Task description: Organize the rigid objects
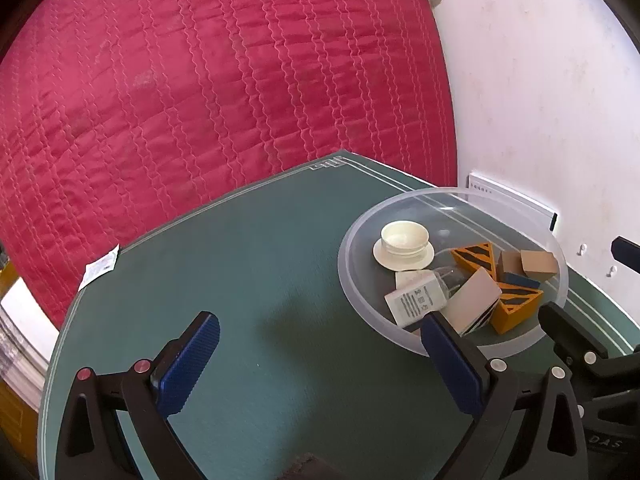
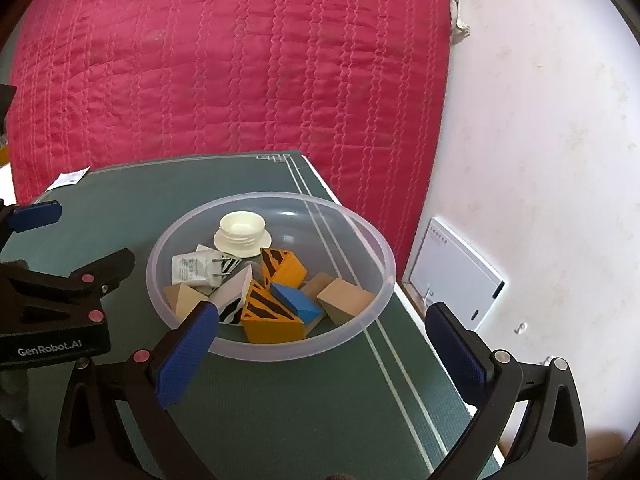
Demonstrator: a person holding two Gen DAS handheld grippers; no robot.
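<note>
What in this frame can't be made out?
- White charger label print: too small, both views.
- Bowl near wall: left wrist view, covered by a left finger.
- Tan block: right wrist view, partly behind a right finger.
- White panel lettering: too small.

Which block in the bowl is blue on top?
The blue block, lying between the front orange striped wedge and the plain tan block; no other block has a blue face.
</note>
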